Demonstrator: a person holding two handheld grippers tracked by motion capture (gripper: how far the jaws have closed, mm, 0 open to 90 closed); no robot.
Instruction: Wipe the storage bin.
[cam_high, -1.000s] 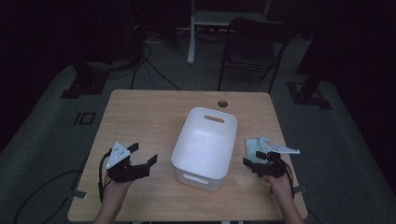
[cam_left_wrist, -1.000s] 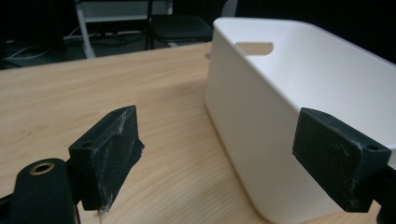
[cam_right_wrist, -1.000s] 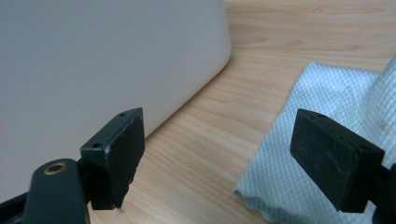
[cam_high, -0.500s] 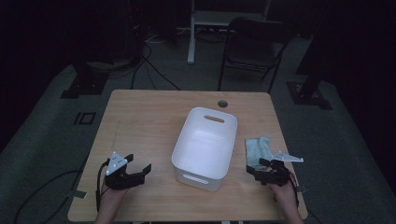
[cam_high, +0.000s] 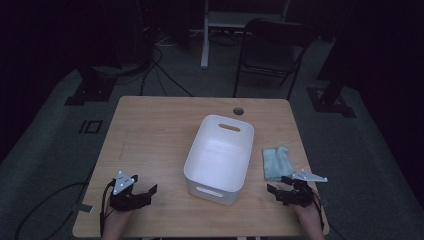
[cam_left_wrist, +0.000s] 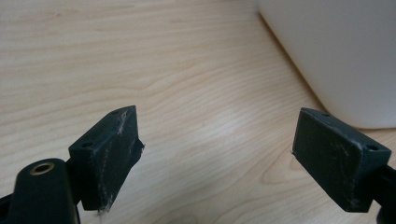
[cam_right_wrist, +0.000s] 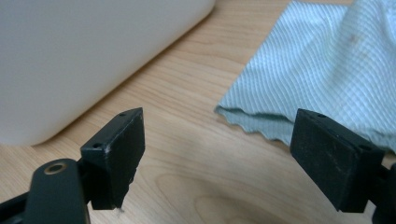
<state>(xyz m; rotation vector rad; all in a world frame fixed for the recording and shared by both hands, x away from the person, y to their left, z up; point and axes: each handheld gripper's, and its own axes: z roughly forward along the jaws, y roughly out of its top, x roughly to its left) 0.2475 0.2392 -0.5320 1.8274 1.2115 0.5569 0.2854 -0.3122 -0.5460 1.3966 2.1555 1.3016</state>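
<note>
My right claw (cam_right_wrist: 212, 154) gapes wide and empty near the cloth (cam_right_wrist: 322, 70); closing early, it could just crumple the edge.

The cloth (cam_right_wrist: 327, 70) and white bin (cam_right_wrist: 84, 51) run past the right gripper view's edges

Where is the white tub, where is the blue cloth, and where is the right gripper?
white tub (cam_high: 220, 155), high view, its inside floor.
blue cloth (cam_right_wrist: 327, 70), right gripper view, the middle of the fabric.
right gripper (cam_high: 280, 192), high view, between its open jaw tips.
</note>
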